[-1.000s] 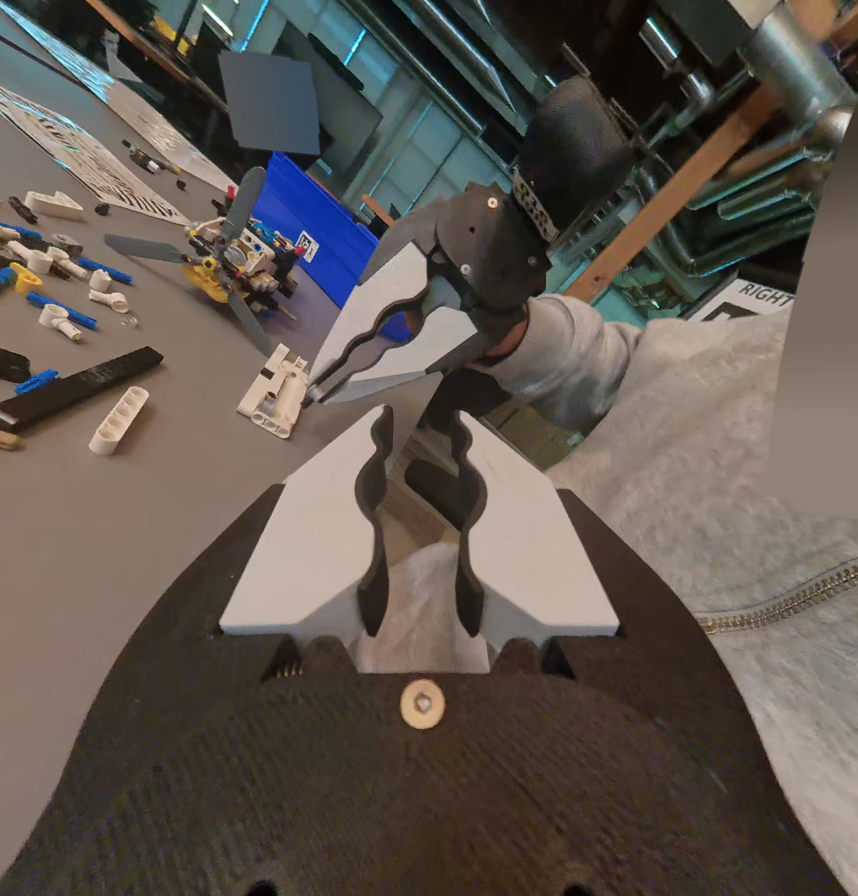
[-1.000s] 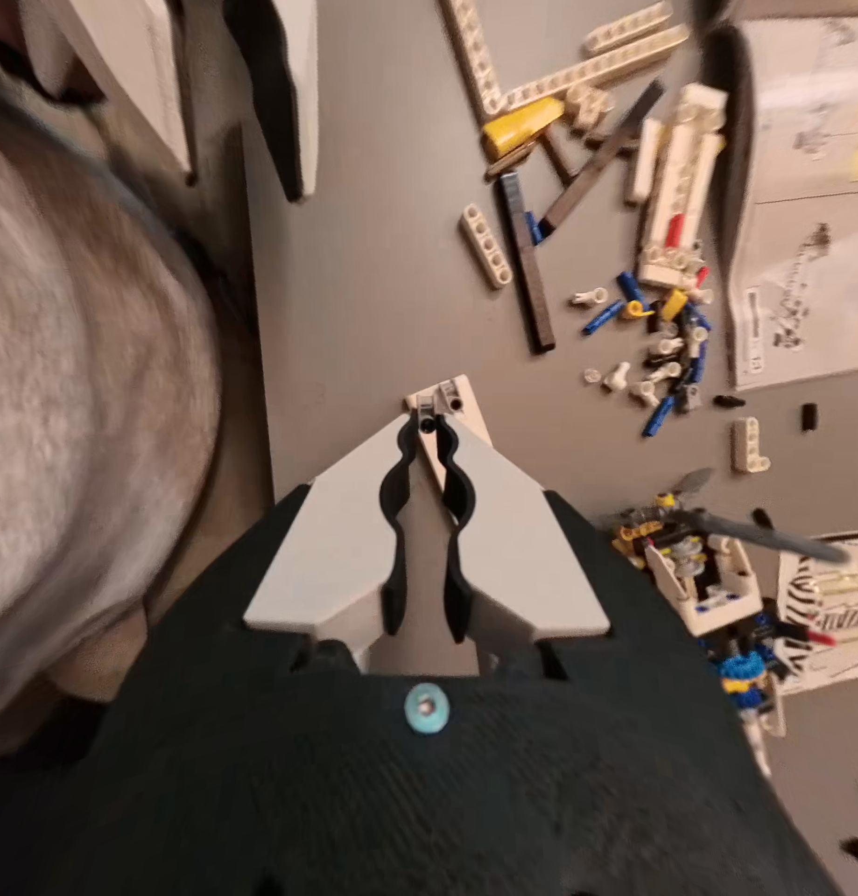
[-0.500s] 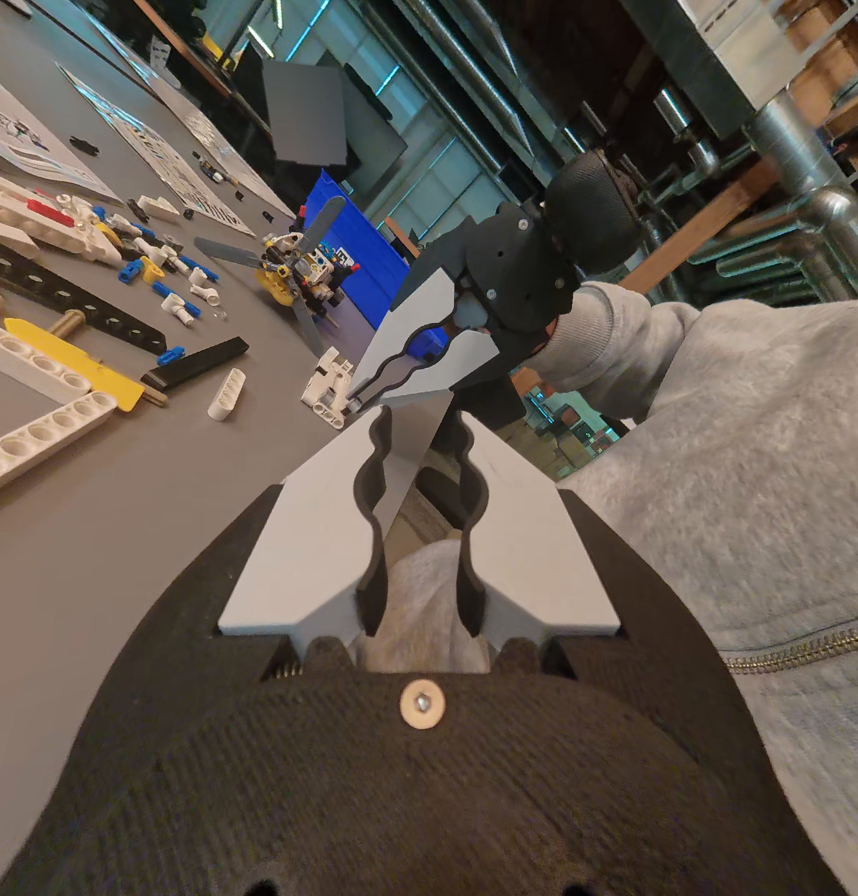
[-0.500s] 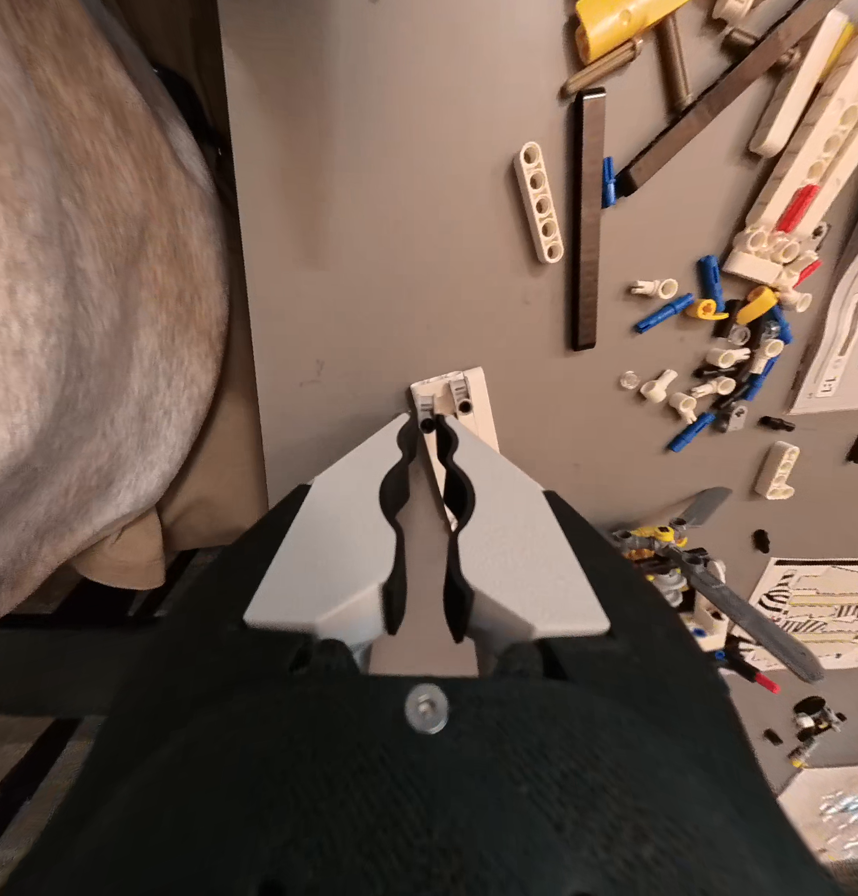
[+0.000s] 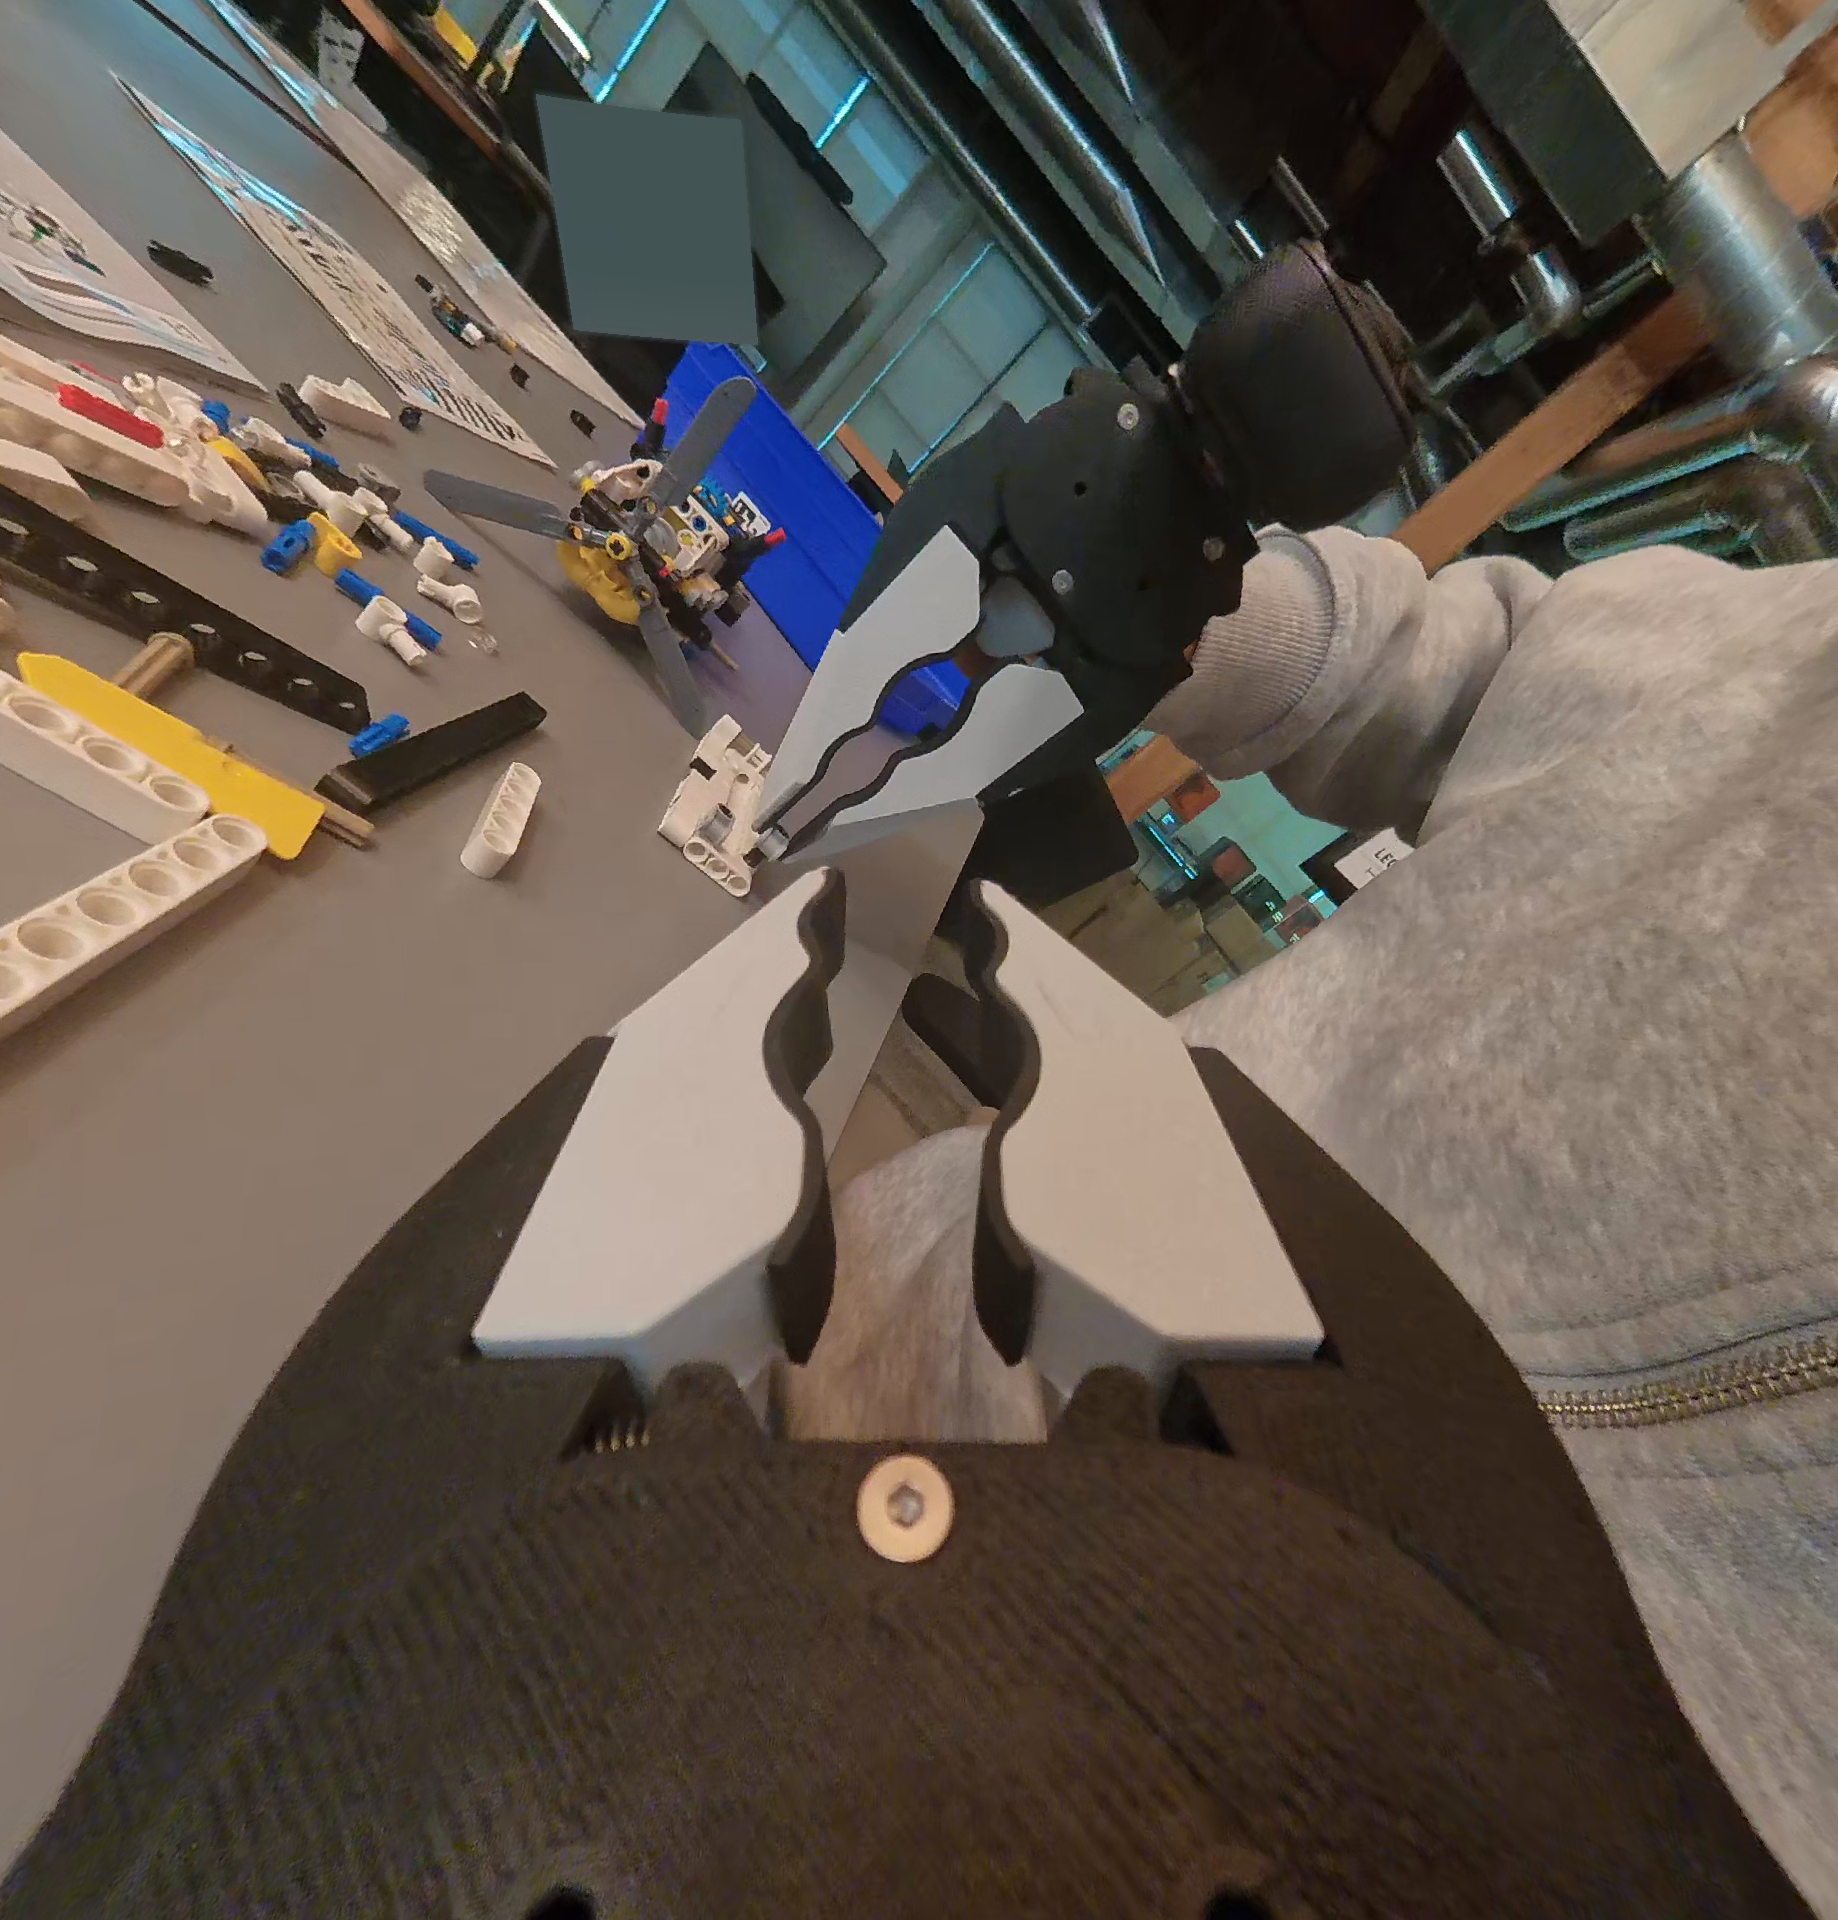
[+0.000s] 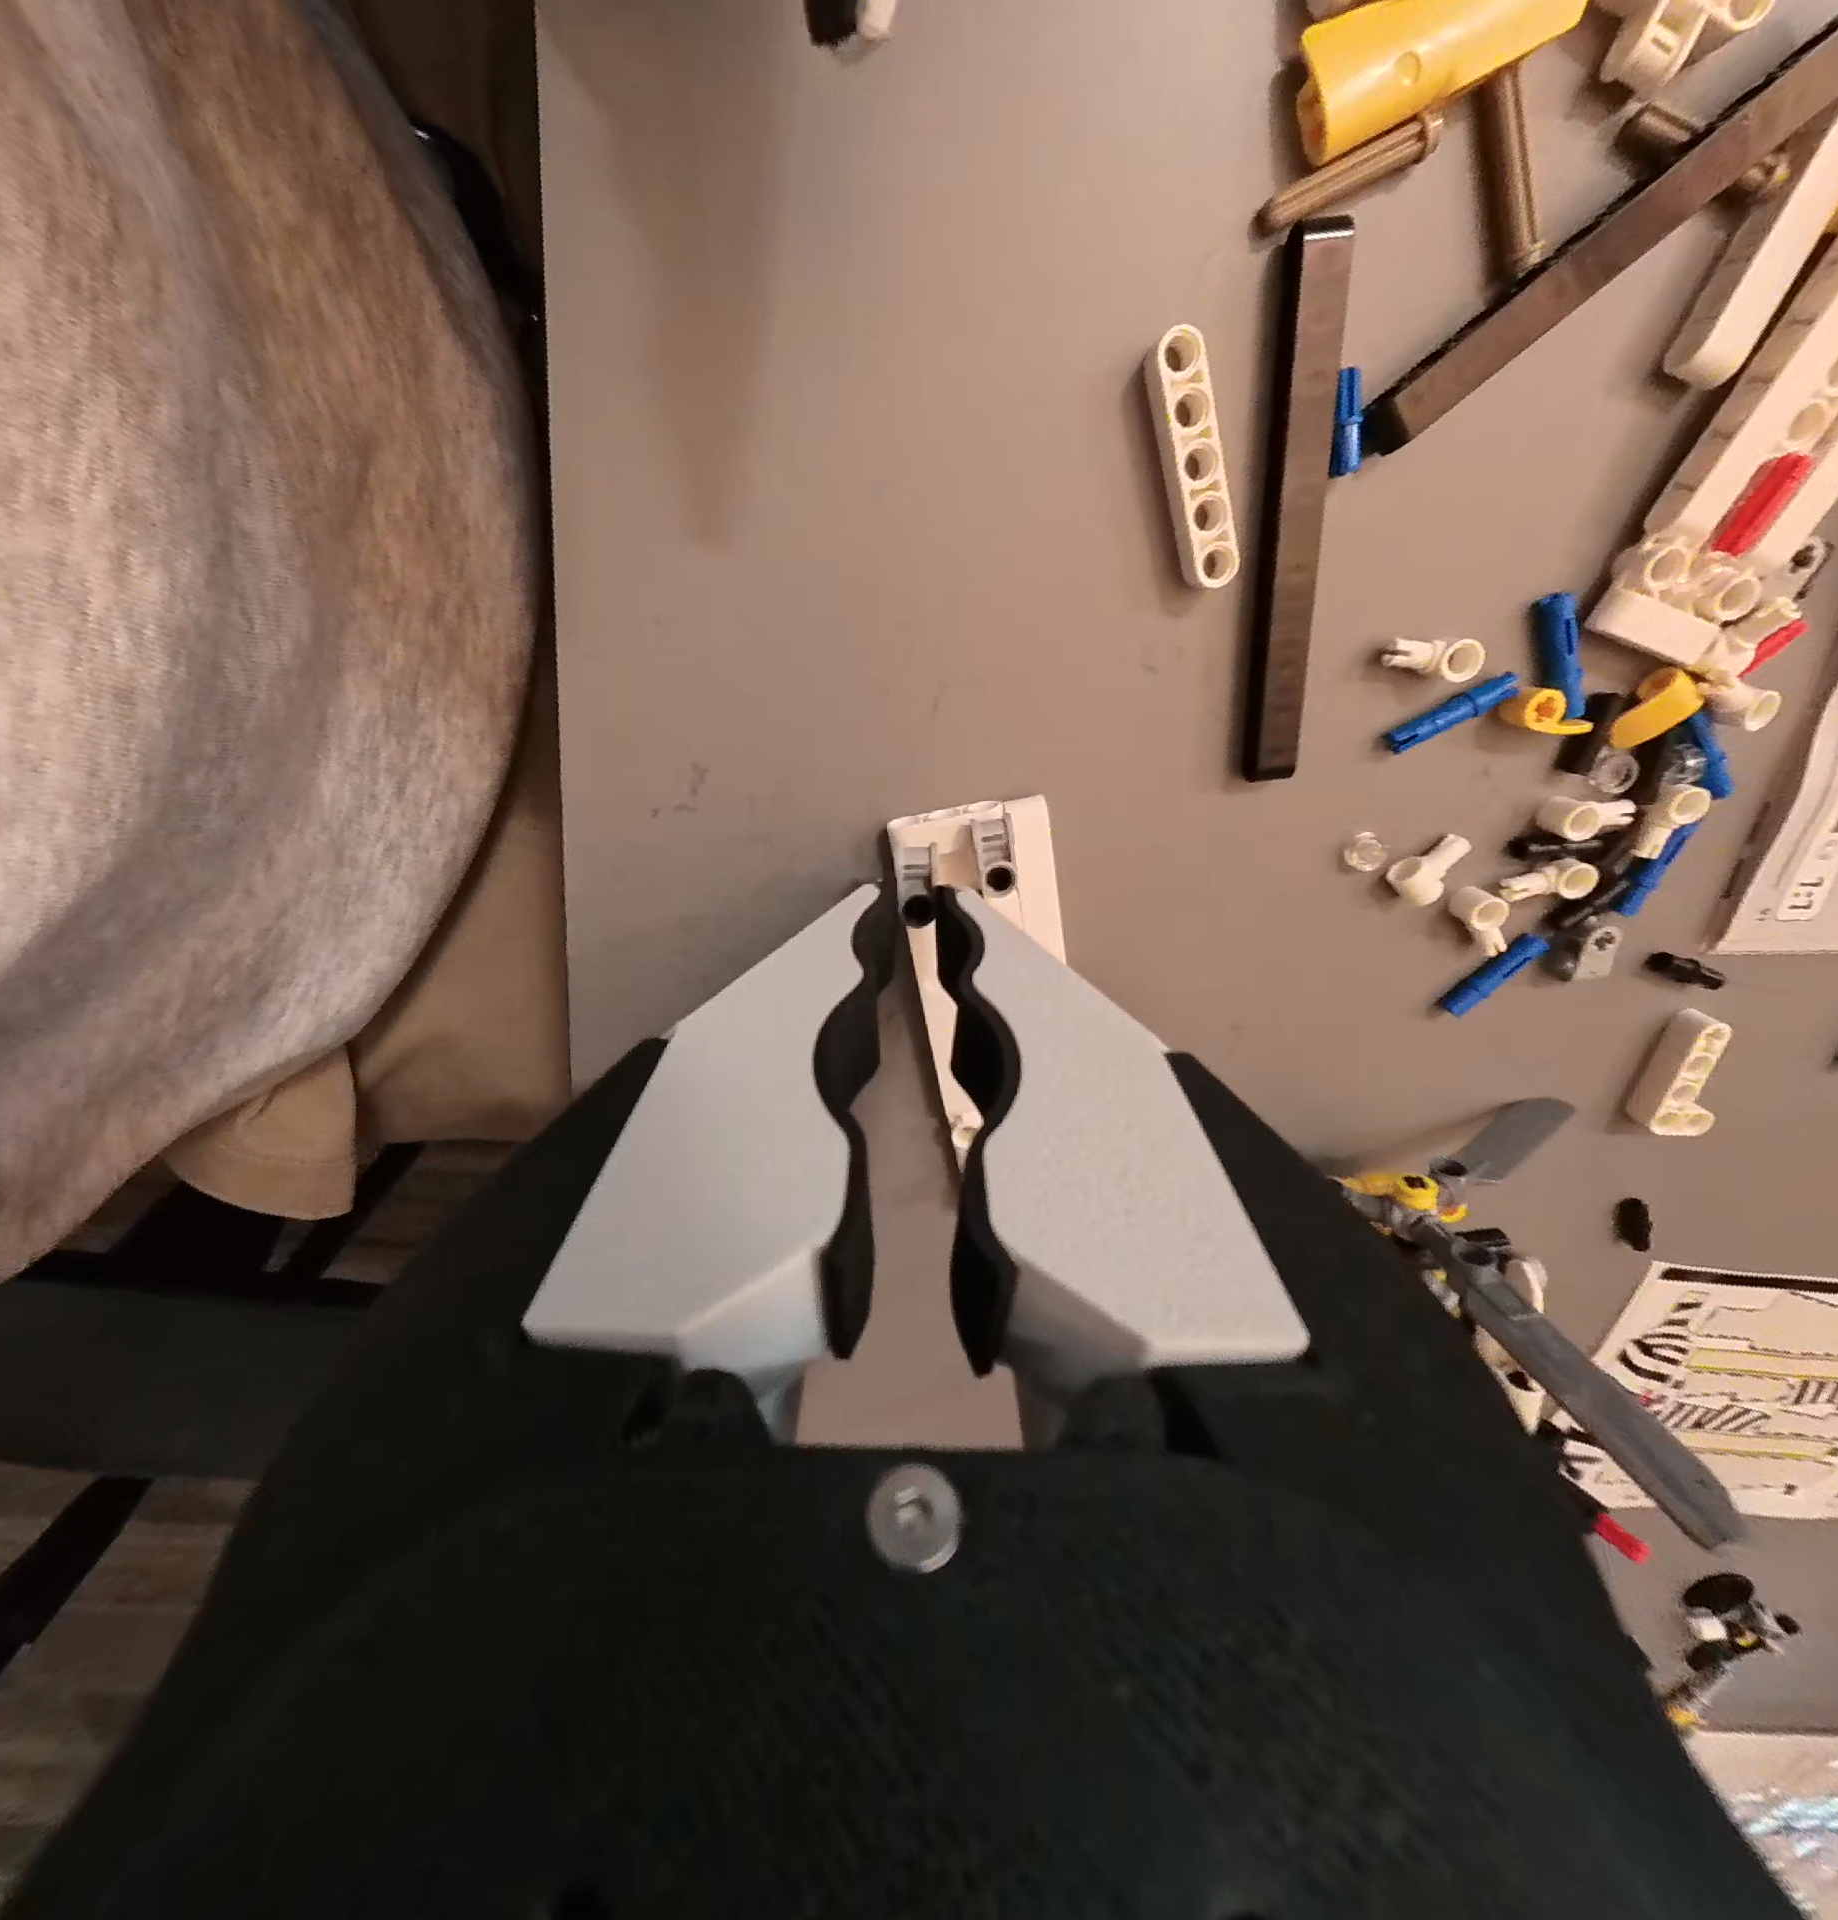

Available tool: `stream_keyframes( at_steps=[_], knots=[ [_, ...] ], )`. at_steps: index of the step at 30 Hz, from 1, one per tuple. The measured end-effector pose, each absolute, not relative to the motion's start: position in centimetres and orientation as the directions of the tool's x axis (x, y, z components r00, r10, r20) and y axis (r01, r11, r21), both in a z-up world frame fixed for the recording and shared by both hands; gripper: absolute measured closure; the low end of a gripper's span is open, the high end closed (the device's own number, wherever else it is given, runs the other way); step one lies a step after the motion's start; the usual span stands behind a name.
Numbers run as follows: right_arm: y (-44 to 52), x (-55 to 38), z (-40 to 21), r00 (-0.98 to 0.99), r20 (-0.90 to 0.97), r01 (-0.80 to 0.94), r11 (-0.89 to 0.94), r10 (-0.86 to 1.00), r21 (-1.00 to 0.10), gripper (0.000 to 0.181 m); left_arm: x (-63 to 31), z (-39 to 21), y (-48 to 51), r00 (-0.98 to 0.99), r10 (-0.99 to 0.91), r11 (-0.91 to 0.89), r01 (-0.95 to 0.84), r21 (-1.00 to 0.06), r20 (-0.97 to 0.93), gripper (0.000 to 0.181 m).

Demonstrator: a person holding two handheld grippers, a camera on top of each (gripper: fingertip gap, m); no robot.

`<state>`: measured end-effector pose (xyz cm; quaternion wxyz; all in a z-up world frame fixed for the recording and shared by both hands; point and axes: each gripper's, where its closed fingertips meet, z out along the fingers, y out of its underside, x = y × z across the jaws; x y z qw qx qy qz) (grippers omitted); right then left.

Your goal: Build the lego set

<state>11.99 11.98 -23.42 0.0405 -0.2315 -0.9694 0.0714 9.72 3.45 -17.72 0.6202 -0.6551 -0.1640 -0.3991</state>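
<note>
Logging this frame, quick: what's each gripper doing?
Left gripper: open, holding nothing.
Right gripper: shut on a small grey pin at the white piece.

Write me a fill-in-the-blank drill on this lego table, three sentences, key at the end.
1. The right claw pinches a small ____ pin on the white block.
2. The left claw is open and holds ____.
3. The short white beam beside the long black beam has ____ holes.

Missing words: grey; nothing; five
</note>
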Motion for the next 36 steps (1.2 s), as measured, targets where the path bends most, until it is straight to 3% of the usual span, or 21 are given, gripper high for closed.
stream_keyframes(
  at_steps=[12, 21, 31, 36],
  knots=[
    [12.00, 12.05, -23.45, -0.925, 0.066, 0.367, 0.924, 0.375, -0.105, 0.175, 9.87, -17.69, 3.37, 0.618, -0.290, -0.191, 0.711, -0.677, 0.731, 0.162],
    [12.01, 11.96, -23.41, -0.859, -0.020, 0.509, 0.848, 0.512, -0.149, 0.176, 10.04, -17.80, 3.38, 0.619, -0.289, -0.204, 0.705, -0.679, 0.730, 0.162],
    [12.01, 12.08, -23.49, -0.957, 0.046, 0.283, 0.958, 0.285, -0.055, 0.175, 10.18, -17.84, 3.36, 0.616, -0.291, -0.213, 0.704, -0.677, 0.732, 0.162],
    [11.88, 12.01, -23.54, -0.945, 0.019, 0.325, 0.943, 0.327, -0.070, 0.175, 10.19, -17.83, 3.34, 0.613, -0.291, -0.216, 0.706, -0.675, 0.734, 0.162]
  ],
)
